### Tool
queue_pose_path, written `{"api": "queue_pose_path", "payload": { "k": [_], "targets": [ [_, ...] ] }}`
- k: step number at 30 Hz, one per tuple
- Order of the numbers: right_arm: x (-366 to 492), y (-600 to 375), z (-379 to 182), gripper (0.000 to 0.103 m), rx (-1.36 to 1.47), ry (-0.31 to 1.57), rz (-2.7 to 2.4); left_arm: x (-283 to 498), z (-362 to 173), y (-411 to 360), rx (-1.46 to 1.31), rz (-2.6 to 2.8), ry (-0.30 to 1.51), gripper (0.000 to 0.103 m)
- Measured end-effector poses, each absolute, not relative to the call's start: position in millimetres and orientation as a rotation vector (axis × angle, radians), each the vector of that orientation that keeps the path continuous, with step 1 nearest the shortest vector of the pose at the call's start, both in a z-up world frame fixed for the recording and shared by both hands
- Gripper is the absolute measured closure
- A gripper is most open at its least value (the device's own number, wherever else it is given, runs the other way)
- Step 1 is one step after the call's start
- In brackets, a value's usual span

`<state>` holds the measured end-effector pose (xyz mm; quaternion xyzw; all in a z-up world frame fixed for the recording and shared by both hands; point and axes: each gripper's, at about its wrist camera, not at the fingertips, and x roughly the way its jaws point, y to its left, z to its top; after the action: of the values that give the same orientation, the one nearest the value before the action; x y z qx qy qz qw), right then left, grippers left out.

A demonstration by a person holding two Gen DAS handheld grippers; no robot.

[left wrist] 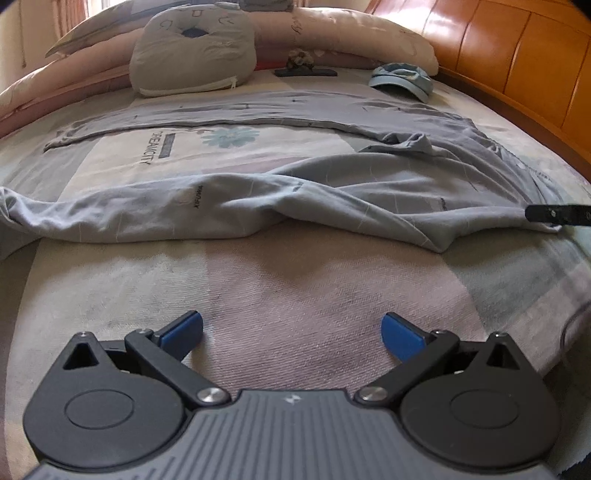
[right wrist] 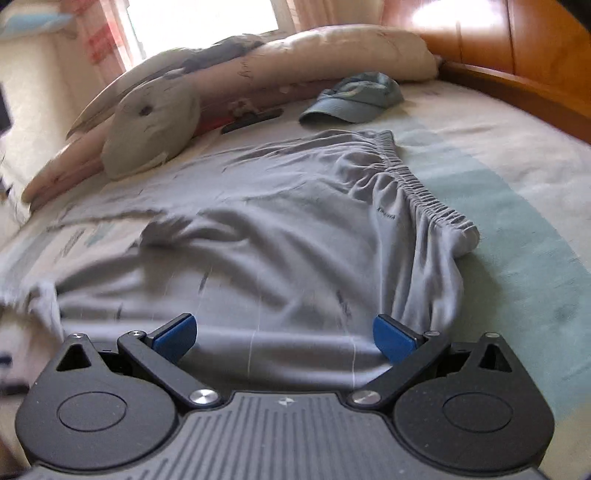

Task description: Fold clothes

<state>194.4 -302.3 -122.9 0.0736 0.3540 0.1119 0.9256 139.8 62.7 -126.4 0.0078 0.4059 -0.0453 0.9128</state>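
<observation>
The left gripper (left wrist: 291, 332) has its blue-padded fingers (left wrist: 184, 328) spread wide with nothing between them, held low over bare bedspread (left wrist: 295, 288) short of the trousers. The right gripper (right wrist: 284, 334) is likewise spread wide; grey cloth lies under and between its fingers (right wrist: 391, 338), but the pads are not closed on it. In the left wrist view a black finger (left wrist: 557, 214) of the right gripper shows at the trousers' near waist corner. The grey trousers (left wrist: 332, 206) lie spread on the bed, one leg stretched flat beyond the nearer one, which is rumpled and ridged with folds. Small dark printed marks dot the fabric. The elastic waistband (right wrist: 424, 184) is gathered and puckered, its near end rolled over at the trousers' edge. The bedspread under the trousers is patterned in pale pink, cream and green blocks, with a blue flower and lettering showing between the two legs. Beyond the trousers lie a blue cap (right wrist: 354, 98), a grey cushion (left wrist: 192, 51), a long pink bolster (right wrist: 295, 62) and a dark flat object (left wrist: 306, 72) that cannot be identified. A wooden headboard (left wrist: 517, 55) stands beyond the waistband end; a bright window (right wrist: 207, 22) shows behind the bolster. Both grippers point along the bed toward the trousers.
</observation>
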Motion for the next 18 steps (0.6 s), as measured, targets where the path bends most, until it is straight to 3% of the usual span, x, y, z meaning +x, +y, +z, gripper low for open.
{"api": "queue_pose_path", "payload": {
  "k": [11,18],
  "targets": [
    [227.3,-216.4,-73.1,0.000,0.271,0.786,0.683,123.6,-97.9,122.8,0.020,0.044,0.791,0.001],
    [281.9,-115.2,-92.7,0.000,0.236,0.919,0.859,91.6,-94.8,176.7,-0.041,0.153,0.785,0.001]
  ]
}}
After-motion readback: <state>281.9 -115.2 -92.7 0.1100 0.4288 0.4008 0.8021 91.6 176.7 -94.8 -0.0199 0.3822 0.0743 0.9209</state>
